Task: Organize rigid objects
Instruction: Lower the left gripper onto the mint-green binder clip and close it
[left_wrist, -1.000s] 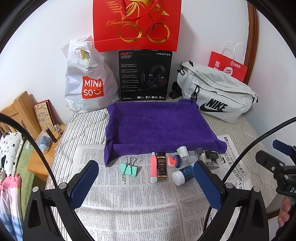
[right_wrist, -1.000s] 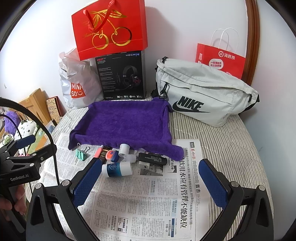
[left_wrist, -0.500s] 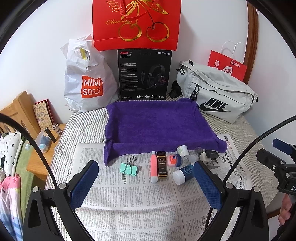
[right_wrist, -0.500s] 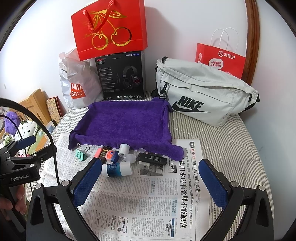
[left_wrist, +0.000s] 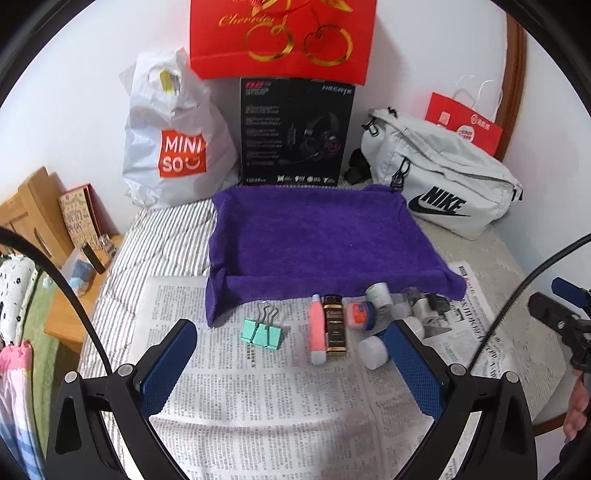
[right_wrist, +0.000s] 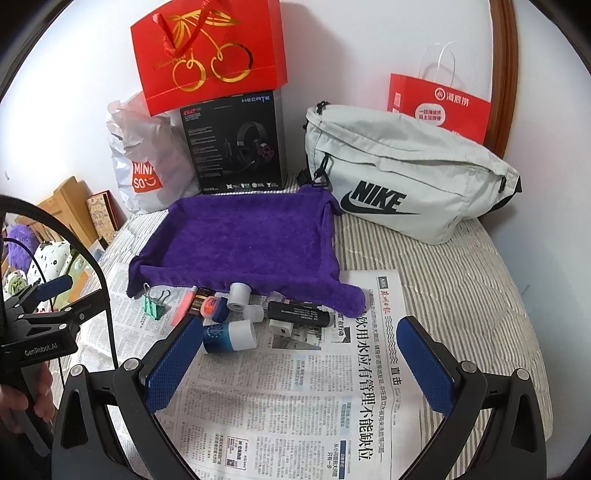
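Small hard items lie in a row on the newspaper (right_wrist: 280, 398) at the purple towel's (left_wrist: 317, 236) six o'clock edge: a mint binder clip (left_wrist: 260, 332), pink tube (left_wrist: 317, 332), brown box (left_wrist: 335, 328), blue-capped bottle (right_wrist: 229, 334) and black stick (right_wrist: 298, 314). Nothing sits on the plush towel yet, so sorting looks unstarted. Left gripper (left_wrist: 291, 369) and right gripper (right_wrist: 303, 365) both hang spread and empty.

Binder clip (left_wrist: 260, 332), tubes and small jars (left_wrist: 378, 296) lie beside the purple tray (left_wrist: 317, 236).
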